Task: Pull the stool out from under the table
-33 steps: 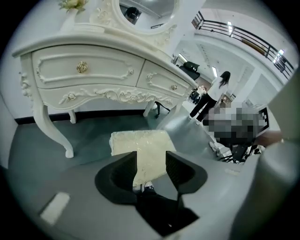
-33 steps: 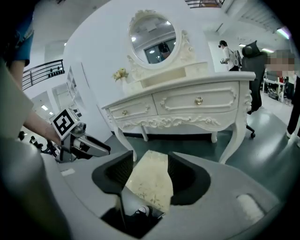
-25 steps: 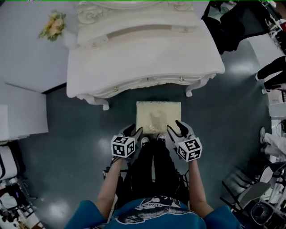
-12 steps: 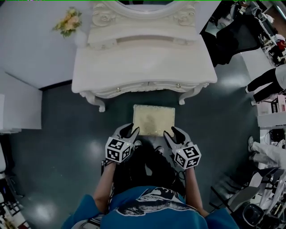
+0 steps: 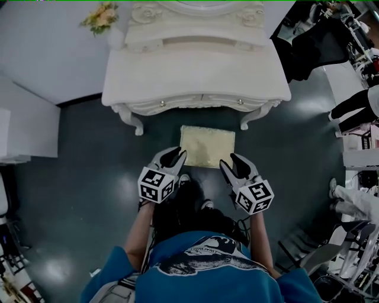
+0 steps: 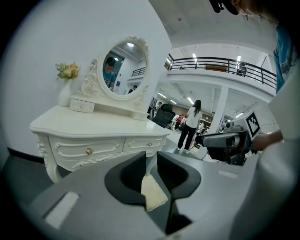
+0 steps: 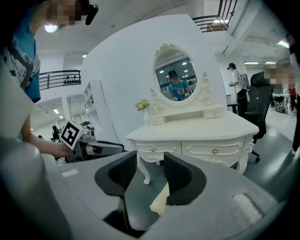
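- Where the dark floor opens in front of the white table, the cream-topped stool stands clear of the table's front edge, at its 6 o'clock.
- The left gripper hovers at the stool's 8 o'clock; its jaws have just been closing to a narrow gap, with nothing between them.
- The right gripper hovers at the stool's 4 o'clock, its jaws moderately apart after closing a little, with nothing between them.
- Flowers sit at the table's 11 o'clock.
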